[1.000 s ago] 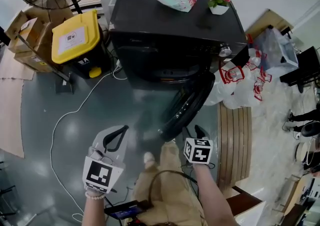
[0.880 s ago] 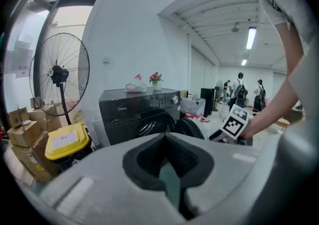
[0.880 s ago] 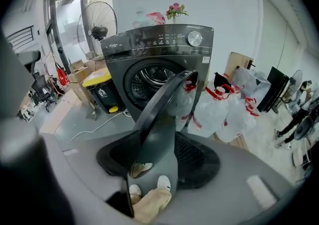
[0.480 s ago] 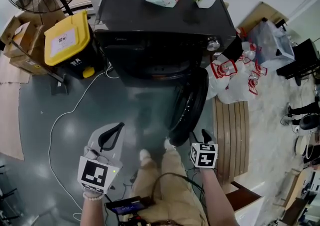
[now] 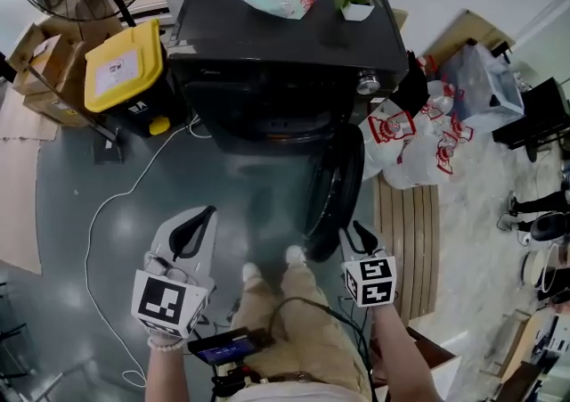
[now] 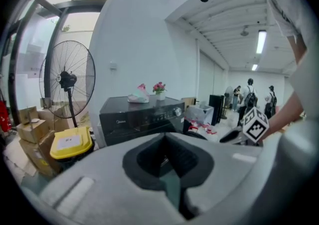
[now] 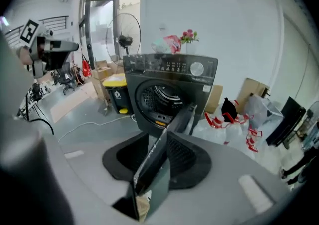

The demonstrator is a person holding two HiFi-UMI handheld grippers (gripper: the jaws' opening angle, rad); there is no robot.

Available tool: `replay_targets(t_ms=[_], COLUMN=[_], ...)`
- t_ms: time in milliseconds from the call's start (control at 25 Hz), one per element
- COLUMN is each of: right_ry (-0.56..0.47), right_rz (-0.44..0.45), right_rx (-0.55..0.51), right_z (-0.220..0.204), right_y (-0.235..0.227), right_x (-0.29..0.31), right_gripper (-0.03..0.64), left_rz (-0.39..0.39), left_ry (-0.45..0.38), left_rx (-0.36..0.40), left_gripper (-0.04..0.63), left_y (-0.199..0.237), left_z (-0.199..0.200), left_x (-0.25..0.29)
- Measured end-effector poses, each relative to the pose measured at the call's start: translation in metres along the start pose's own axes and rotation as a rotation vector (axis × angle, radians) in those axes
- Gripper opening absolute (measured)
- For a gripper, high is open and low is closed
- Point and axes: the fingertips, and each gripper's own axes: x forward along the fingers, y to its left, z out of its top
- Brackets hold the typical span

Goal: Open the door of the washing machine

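As the door [image 5: 334, 186] hangs open, your right hand-held gripper [image 5: 354, 231] is closing, empty — left hand-held gripper [image 5: 205, 217] clenched, idle.

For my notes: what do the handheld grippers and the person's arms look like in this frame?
Both the left gripper and right gripper have light grey shells and black-lined jaws, each topped by a cube with black-and-white square markers. The right one's jaws are closing, nothing between them. No sleeves reach the forearms; a beaded bracelet circles the left wrist.

The left claw's [image 6: 165, 141] body hides the washing machine's [image 6: 134, 114] lower front.
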Motion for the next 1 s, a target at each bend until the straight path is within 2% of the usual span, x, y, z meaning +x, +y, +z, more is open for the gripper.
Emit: replay_targets(t_ms=[160, 320, 640, 1000], right_ry=[-0.108, -0.215, -0.347, -0.447], right_rz=[0.033, 0.062, 0.196, 0.236], right_rx=[-0.026, -0.019, -0.092, -0.152], right_z=[0.05, 0.099, 0.169, 0.21], right_y=[0.007, 0.015, 0.057, 0.075], right_x=[-0.028, -0.059, -0.11, -0.138], right_gripper=[0.085, 0.017, 0.012, 0.011], left_rz=[0.025, 0.053, 0.046, 0.082], left_ry=[-0.029, -0.055, -0.112, -0.136], left_rx=[0.008, 0.026, 0.033, 0.011], left_gripper=[-0.006, -0.006, -0.006, -0.006], left_y=[0.0, -0.001, -0.013, -0.013], left_z=[0.024, 0.051, 0.088, 0.103], left_x=[-0.015, -0.029, -0.057, -0.079])
